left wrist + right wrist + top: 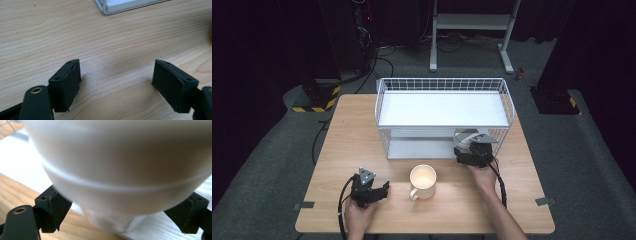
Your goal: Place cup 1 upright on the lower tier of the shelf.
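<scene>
A white bowl (120, 165) looms very close in the right gripper view, its wide body resting over the jaw tips and its narrow foot low between them. My right gripper (122, 202) is open, and its jaws stand far apart on either side of the foot without touching it. From the high view, this gripper (469, 152) is at the front right of the white wire rack (442, 107), with the bowl (464, 136) on the lower shelf. A white mug (423, 181) stands on the wooden table (357, 135). My left gripper (379, 190) (116, 75) is open over bare wood, left of the mug.
The rack has a flat white upper shelf ringed by a wire rim, and its corner (107, 10) shows ahead of the left gripper. Cables trail from both grippers toward the table's front edge. Dark floor, stands and cables lie beyond the table.
</scene>
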### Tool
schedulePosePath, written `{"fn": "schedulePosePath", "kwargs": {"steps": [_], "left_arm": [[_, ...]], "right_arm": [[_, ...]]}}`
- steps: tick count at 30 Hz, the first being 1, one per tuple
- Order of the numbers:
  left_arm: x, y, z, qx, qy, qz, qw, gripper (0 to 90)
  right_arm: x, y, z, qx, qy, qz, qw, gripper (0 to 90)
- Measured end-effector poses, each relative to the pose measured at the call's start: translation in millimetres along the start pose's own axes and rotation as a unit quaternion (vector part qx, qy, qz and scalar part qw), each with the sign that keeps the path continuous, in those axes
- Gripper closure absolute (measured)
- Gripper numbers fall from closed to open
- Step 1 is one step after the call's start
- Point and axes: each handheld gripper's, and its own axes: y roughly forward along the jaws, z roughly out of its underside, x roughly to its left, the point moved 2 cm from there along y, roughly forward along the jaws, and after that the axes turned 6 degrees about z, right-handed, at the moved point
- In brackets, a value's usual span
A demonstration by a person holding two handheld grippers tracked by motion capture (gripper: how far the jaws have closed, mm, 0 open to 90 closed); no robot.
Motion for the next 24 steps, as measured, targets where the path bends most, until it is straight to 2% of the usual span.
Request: {"fn": "schedulePosePath", "kwargs": {"steps": [2,5,6,13,15,19,22,24], "left_arm": [[0.0,-0.1,0.0,0.001,0.001,0.000,1.0000,22.9],[0.0,-0.1,0.0,0.000,0.000,0.000,1.0000,22.9],[0.0,0.0,0.0,0.000,0.000,0.000,1.0000,22.9],[-0.2,0.1,0.0,0.000,-0.001,0.000,1.0000,22.9],[-0.1,0.0,0.0,0.000,-0.001,0.001,1.0000,22.9],[-0.2,0.1,0.0,0.000,-0.002,0.000,1.0000,22.9],[-0.2,0.0,0.0,0.000,-0.001,0.001,1.0000,22.9],[-0.3,0.1,0.1,0.000,-0.002,0.001,1.0000,22.9]], "right_arm": [[1.9,-1.8,1.7,0.010,0.000,0.004,0.9999,14.5],[1.2,-5.8,6.3,0.004,-0.005,0.004,1.0000,18.8],[1.5,-7.0,7.9,0.004,0.000,0.005,1.0000,20.4],[2.1,-10.9,11.8,0.001,-0.007,0.014,0.9999,24.3],[2.0,-10.8,11.5,0.001,0.000,0.019,0.9998,26.2],[-1.7,-7.8,10.6,-0.001,0.010,0.014,0.9999,29.3],[-3.0,-4.8,9.4,-0.002,0.011,0.016,0.9998,30.3],[-3.1,-2.0,8.7,0.006,0.017,0.020,0.9996,31.1]]}}
